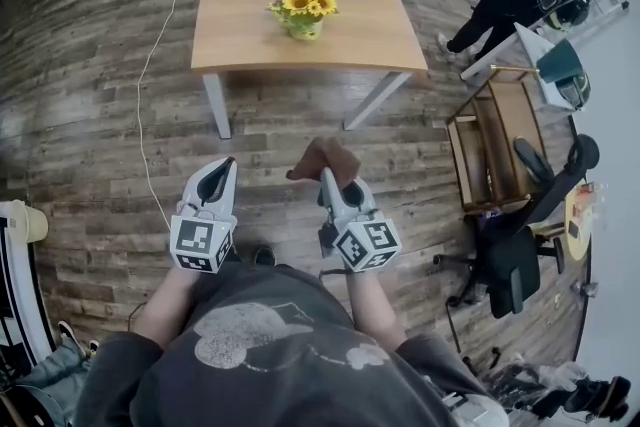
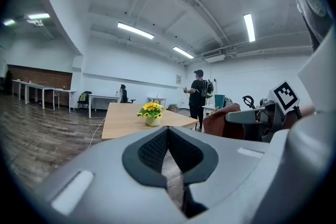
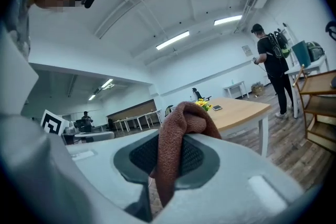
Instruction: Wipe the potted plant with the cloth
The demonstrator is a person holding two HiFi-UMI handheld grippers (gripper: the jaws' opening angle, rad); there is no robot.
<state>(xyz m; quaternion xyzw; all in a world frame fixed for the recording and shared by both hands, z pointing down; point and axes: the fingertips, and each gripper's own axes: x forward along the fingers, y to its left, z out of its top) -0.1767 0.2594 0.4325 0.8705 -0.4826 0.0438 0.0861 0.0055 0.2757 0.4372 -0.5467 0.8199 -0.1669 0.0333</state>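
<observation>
Well back from the potted plant (image 1: 305, 8) on its worktop (image 1: 250, 25).
Jaws of the right gripper (image 1: 329, 175) pinch the cloth (image 1: 322, 158); the left gripper (image 1: 226, 165) is clenched empty.

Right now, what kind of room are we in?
Probably a big open office or workroom: a wooden table, a black swivel chair, more desks along the far wall, and strip lights overhead.
</observation>
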